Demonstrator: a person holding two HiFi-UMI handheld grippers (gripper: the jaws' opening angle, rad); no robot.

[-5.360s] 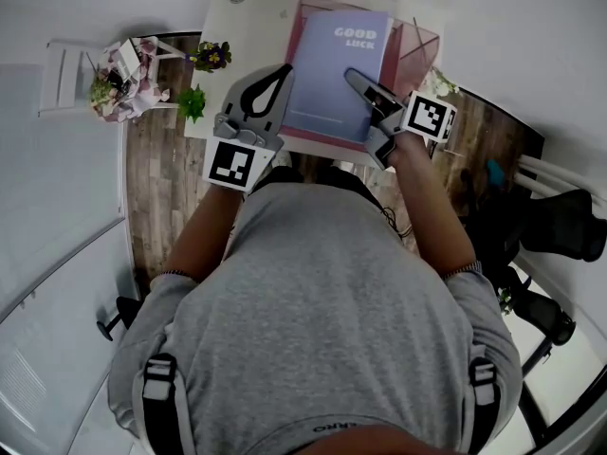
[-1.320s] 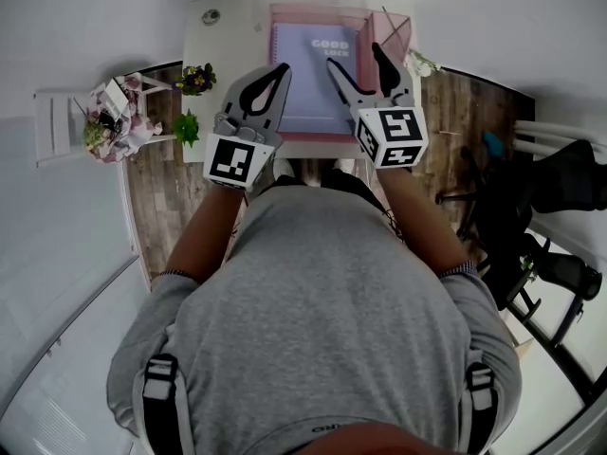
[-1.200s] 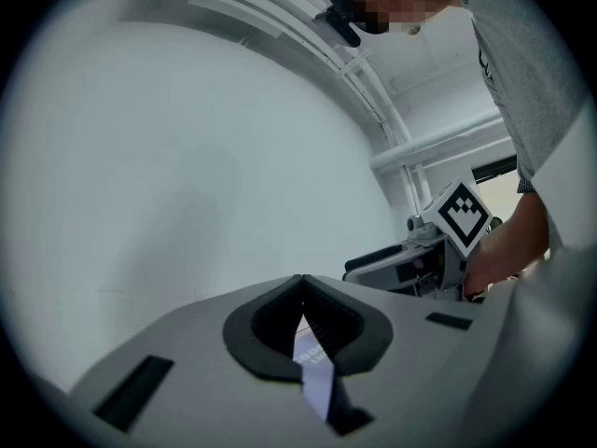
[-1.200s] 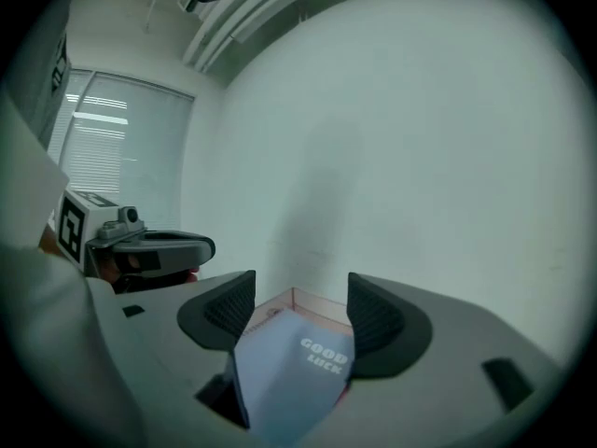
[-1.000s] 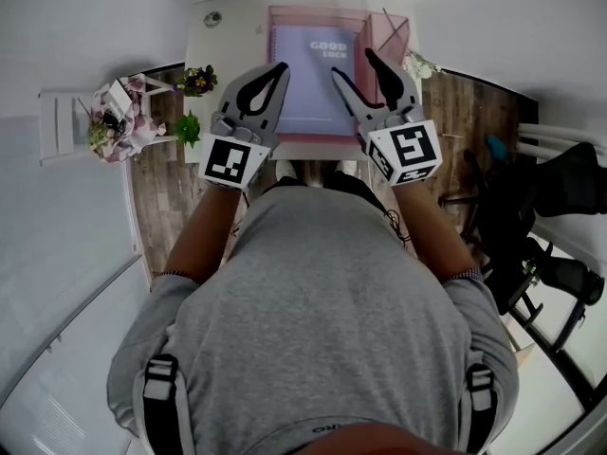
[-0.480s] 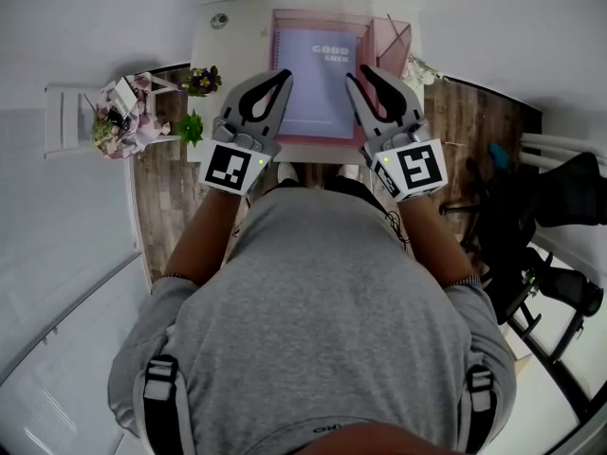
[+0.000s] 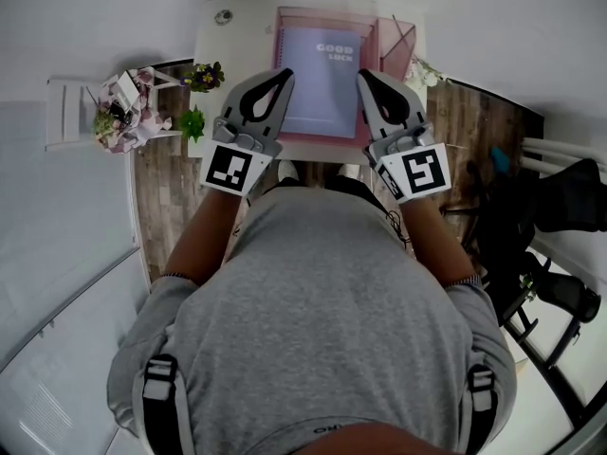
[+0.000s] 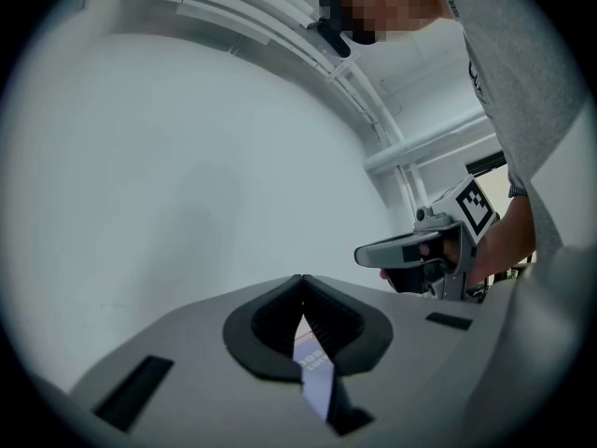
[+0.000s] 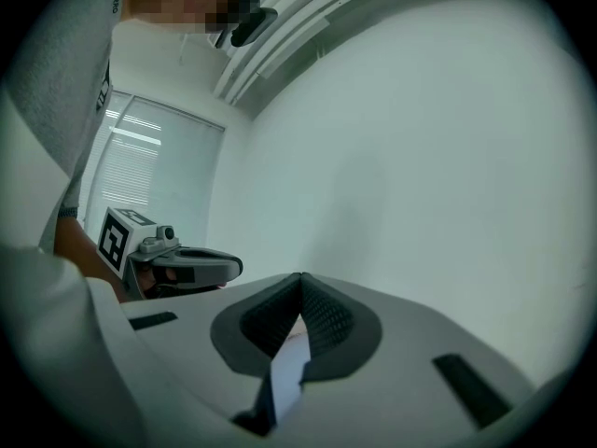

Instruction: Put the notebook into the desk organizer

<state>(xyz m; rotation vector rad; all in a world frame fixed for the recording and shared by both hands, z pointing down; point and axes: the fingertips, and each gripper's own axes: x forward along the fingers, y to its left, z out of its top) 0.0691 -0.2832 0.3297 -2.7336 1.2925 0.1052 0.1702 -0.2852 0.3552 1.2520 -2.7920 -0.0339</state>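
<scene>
A lavender notebook (image 7: 322, 79) lies flat inside the pink desk organizer (image 7: 283, 25) on the white table. My left gripper (image 7: 286, 72) hovers at the notebook's left edge, shut, with nothing held. At the notebook's right edge my right gripper (image 7: 363, 74) is also shut and empty. In the left gripper view the jaws (image 8: 300, 278) meet at their tips, and a sliver of the notebook (image 8: 313, 370) shows through the gap below. The right gripper view shows its own jaws (image 9: 300, 276) closed the same way, pointing at the bare wall.
The organizer has a pink side compartment (image 7: 396, 45) at the right. A small round object (image 7: 224, 16) lies on the white table (image 7: 213, 41). Potted plants (image 7: 210, 76) and a flower stand (image 7: 120, 98) are at the left. A dark chair (image 7: 560, 207) stands at the right.
The right gripper's jaws have closed and it has drawn back from over the notebook to its right edge. The notebook stays in the organizer. The left gripper has hardly moved.
</scene>
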